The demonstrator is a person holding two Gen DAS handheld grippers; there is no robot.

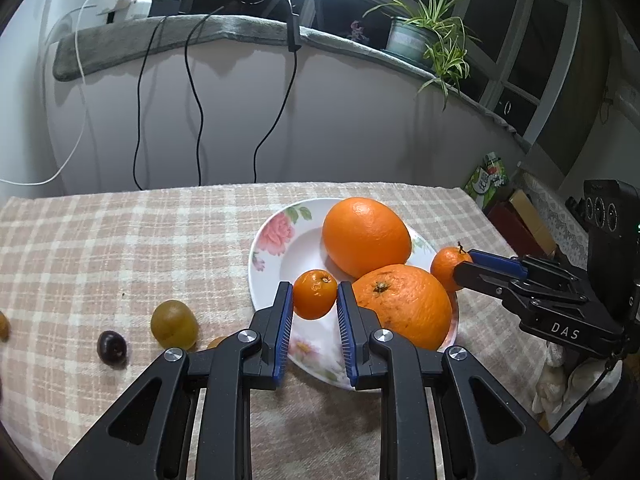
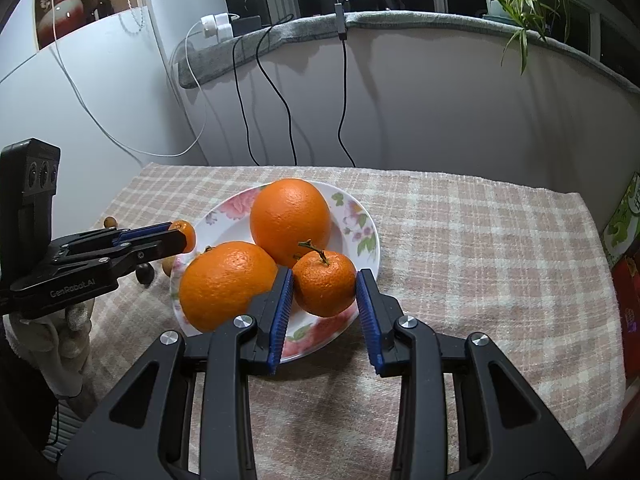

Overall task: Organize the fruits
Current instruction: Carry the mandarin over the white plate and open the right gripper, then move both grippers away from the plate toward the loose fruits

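1. Two big oranges [image 1: 366, 236] sit on the flowered plate [image 1: 272, 240], centre of the checked surface [image 1: 120, 240].
2. Left claw [image 1: 314, 300] pinches a small mandarin [image 1: 315, 294] over the plate's 7 o'clock rim.
3. Right claw [image 2: 324, 286] pinches a stemmed mandarin [image 2: 325, 284] at the plate's 4 o'clock.
4. Green fruit [image 1: 174, 324] and dark fruit [image 1: 112, 348] lie at the plate's 8 o'clock.

Orange oranges [image 1: 366, 236]; white plate [image 1: 272, 256], pink flowers; beige-white checked cloth [image 1: 120, 248].
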